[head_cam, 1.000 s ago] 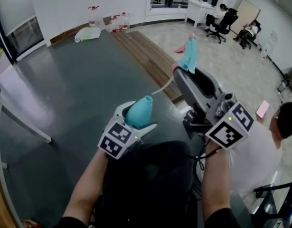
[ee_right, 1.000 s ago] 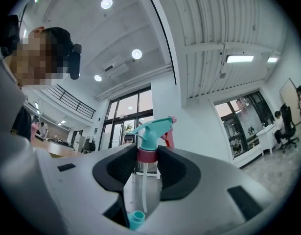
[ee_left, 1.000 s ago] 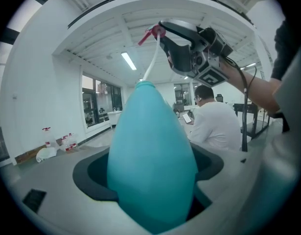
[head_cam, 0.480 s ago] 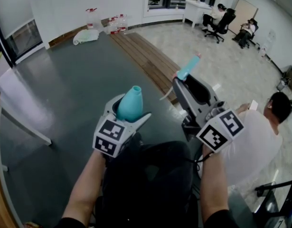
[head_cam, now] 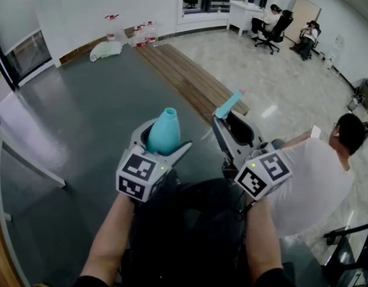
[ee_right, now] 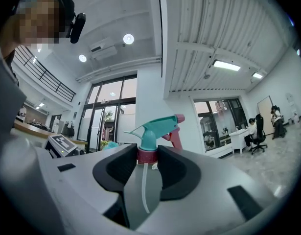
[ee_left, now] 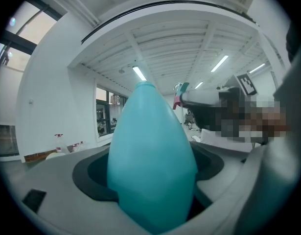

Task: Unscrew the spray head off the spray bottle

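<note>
Two items in hand, both held clear of the dark surface (head_cam: 82, 118) below.

1. Left gripper (head_cam: 164, 142): my jaws are closed on the body of the teal spray bottle (head_cam: 164, 129). I hold it upright, neck up, presumably so nothing can spill. The mouth (head_cam: 170, 110) is bare, with no head on it. Contents: the wall is opaque, so I cannot tell whether any liquid is inside.

2. Right gripper (head_cam: 227, 120): my jaws are clamped on the red collar (ee_right: 146, 155) of the spray head (ee_right: 157, 127). The nozzle sits above the pads and the dip tube (ee_right: 142, 192) hangs free in the gap below. I judge the collar the firmest place to grip. The head is apart from the bottle, to its right, so the unscrewing looks done.

3. Far wall: a cluster of clear bottles (head_cam: 142, 31) and a white bag (head_cam: 105, 50) lie on the floor. Their contents are too small to tell.
</note>
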### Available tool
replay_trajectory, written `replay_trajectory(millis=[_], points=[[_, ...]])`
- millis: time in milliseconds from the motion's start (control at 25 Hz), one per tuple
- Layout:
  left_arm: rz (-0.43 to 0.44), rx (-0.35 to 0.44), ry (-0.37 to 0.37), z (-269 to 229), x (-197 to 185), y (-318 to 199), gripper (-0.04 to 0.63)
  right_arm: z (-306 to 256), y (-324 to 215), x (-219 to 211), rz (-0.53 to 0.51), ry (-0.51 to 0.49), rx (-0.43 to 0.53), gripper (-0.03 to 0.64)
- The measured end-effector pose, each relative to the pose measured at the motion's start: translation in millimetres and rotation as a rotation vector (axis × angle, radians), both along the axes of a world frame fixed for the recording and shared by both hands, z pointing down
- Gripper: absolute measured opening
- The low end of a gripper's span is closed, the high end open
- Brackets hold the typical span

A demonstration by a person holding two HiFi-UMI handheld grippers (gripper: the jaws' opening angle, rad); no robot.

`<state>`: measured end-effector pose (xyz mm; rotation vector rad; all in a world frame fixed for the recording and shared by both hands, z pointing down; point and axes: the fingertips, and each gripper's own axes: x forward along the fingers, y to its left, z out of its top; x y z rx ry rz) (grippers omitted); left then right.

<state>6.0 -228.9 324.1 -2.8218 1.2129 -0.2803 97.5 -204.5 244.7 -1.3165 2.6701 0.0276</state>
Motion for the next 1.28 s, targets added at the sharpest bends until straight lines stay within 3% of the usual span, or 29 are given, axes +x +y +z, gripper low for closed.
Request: replay_trajectory(millis=[1280], points=[[0.047,-0.016,0.014,0,27,14,0.437,8,20,13,0.041,-0.017,0.0,0.133]])
